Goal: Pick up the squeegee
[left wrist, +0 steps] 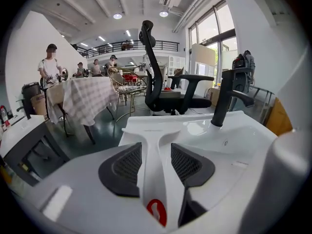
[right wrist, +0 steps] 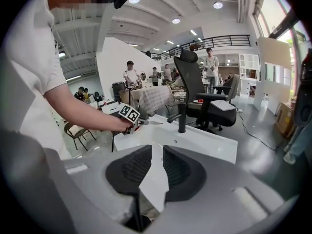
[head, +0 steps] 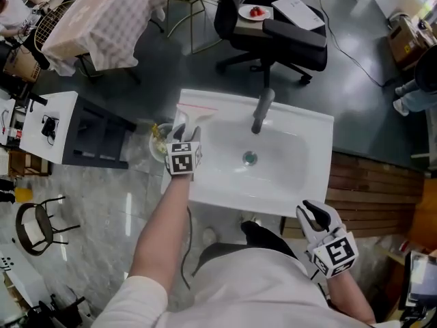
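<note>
At the sink's (head: 308, 124) far-left corner, my left claw (head: 183, 130) straddles the squeegee (left wrist: 157, 134).
Its jaws stand wide apart, pads flanking the handle without pressing; the squeegee lies flat on the rim. I judge this the grasp step: close squarely, then lift. My right claw (head: 315, 214) hangs open, empty, off the near-right corner.

Bright, even light fills the hall, coming from tall windows (left wrist: 214, 38) and round ceiling lamps (left wrist: 117, 16). The white sink (head: 300, 176) glares softly beside its tap (head: 261, 111). Both gripper views bulge and blacken at the corners, and the left gripper (left wrist: 156, 152) looks soft up close.
</note>
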Motion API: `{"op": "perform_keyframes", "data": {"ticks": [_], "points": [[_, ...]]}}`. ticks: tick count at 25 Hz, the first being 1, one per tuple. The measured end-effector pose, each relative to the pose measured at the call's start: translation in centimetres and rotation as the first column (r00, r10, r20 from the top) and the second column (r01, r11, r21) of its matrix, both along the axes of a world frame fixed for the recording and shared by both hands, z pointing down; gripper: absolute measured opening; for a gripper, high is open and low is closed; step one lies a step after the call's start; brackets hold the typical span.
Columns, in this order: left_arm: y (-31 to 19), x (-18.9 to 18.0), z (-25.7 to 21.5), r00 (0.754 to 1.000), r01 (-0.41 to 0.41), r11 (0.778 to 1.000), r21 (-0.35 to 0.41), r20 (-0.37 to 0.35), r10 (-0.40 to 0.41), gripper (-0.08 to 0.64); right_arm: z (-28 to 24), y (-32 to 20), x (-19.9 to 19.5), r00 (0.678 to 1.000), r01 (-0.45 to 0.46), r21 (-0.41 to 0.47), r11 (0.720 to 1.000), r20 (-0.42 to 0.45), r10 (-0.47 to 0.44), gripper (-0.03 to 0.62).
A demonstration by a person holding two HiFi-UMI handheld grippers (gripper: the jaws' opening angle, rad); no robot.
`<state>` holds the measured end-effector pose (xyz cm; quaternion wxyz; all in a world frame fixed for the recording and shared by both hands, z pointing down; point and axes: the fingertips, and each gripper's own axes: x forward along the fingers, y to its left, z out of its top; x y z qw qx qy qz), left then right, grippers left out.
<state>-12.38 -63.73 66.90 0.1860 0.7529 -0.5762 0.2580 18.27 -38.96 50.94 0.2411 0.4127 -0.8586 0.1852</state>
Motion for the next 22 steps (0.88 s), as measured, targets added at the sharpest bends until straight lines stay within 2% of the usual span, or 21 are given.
{"op": "perform_keyframes", "data": {"ticks": [7, 11, 22], "points": [[-1.5, -0.6, 1.7, 0.999, 0.034, 0.999, -0.02, 0.022, -0.034, 0.188, 0.5, -0.7, 0.6, 1.0, 0.014, -0.016, 1.0, -0.019, -0.015, 0.061], [-1.7, -0.9, 1.8, 0.998, 0.033, 0.999, -0.016, 0.055, -0.032, 0.104, 0.9, -0.5, 0.7, 0.999, 0.02, -0.02, 1.0, -0.031, -0.021, 0.061], [0.1, -1.1, -1.1, 0.999, 0.034, 0.999, 0.015, 0.002, -0.034, 0.103, 0.4, 0.1, -1.5, 0.999, 0.049, 0.001, 0.999, -0.015, -0.049, 0.061]]}}
